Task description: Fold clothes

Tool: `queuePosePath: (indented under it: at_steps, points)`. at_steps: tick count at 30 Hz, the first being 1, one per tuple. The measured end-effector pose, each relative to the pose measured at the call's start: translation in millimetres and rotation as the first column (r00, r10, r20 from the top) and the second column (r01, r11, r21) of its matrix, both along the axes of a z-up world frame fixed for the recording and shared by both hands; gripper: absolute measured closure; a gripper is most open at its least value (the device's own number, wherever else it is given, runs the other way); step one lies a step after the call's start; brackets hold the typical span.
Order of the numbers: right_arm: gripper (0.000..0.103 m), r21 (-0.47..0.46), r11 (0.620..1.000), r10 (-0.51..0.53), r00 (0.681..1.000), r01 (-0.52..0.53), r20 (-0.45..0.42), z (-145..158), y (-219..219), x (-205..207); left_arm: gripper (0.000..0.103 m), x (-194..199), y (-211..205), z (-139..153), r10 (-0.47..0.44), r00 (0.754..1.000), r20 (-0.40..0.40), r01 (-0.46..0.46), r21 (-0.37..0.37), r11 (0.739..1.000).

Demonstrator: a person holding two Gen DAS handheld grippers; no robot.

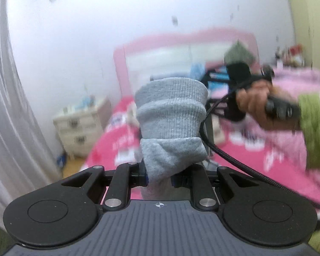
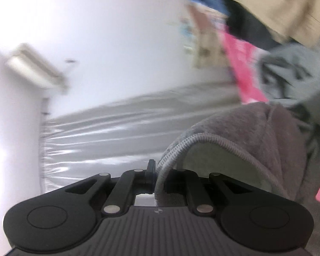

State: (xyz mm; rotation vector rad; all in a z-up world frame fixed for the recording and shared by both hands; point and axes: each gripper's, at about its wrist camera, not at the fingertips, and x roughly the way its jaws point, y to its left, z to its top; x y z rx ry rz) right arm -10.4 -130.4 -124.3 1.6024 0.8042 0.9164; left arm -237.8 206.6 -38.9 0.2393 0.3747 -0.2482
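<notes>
Left gripper (image 1: 159, 176) pinches grey sock (image 1: 171, 115), raised; right hand (image 1: 264, 104) level.

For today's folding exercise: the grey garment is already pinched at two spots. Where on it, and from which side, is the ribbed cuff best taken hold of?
Grip the ribbed cuff at its open top rim, coming from above. It stands upright as a tube over the left gripper, which is shut on the bunched fabric below, so the rim is free and its double layer is thin enough to pinch. The right gripper is shut on the corded hem.
</notes>
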Motion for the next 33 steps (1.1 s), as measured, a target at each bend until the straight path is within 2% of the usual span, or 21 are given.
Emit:
queuePosePath:
  at_steps: [3, 6, 10, 14, 17, 21, 24, 27, 29, 31, 33]
  points:
    - [0.093, 0.051, 0.998, -0.052, 0.994, 0.047, 0.093, 43, -24, -5, 0.087, 1, -5, 40, -0.019, 0.996, 0.083, 0.026, -0.084, 0.996]
    - [0.093, 0.068, 0.994, -0.1, 0.976, 0.089, 0.193, 98, -51, -8, 0.087, 4, -15, 83, -0.052, 0.983, 0.177, 0.078, -0.148, 0.986]
    - [0.093, 0.069, 0.989, -0.149, 0.94, 0.135, 0.308, 175, -86, -13, 0.088, 10, -34, 145, -0.126, 0.941, 0.313, 0.19, -0.184, 0.964]
    - [0.093, 0.073, 0.978, -0.208, 0.889, 0.195, 0.408, 271, -127, -20, 0.088, 20, -56, 217, -0.187, 0.88, 0.436, 0.299, -0.204, 0.932]
    - [0.093, 0.068, 0.967, -0.246, 0.843, 0.244, 0.478, 357, -158, -34, 0.088, 21, -81, 278, -0.216, 0.813, 0.541, 0.369, -0.19, 0.91]
    - [0.092, 0.038, 0.945, -0.284, 0.759, 0.324, 0.586, 471, -191, -58, 0.088, 21, -112, 354, -0.251, 0.714, 0.654, 0.481, -0.196, 0.855]
    - [0.092, 0.031, 0.925, -0.307, 0.697, 0.378, 0.648, 539, -212, -81, 0.088, 23, -125, 400, -0.241, 0.667, 0.705, 0.54, -0.234, 0.809]
    - [0.092, 0.019, 0.895, -0.328, 0.63, 0.445, 0.703, 587, -227, -103, 0.088, 26, -134, 433, -0.221, 0.658, 0.72, 0.57, -0.285, 0.771]
    - [0.092, -0.005, 0.874, -0.329, 0.599, 0.487, 0.73, 605, -232, -115, 0.088, 25, -138, 439, -0.22, 0.662, 0.717, 0.576, -0.299, 0.761]
    - [0.092, -0.047, 0.855, -0.315, 0.589, 0.516, 0.744, 608, -231, -121, 0.088, 25, -142, 441, -0.223, 0.669, 0.709, 0.579, -0.309, 0.755]
    - [0.092, -0.091, 0.845, -0.292, 0.597, 0.527, 0.747, 595, -227, -122, 0.088, 29, -144, 428, -0.232, 0.694, 0.682, 0.568, -0.319, 0.759]
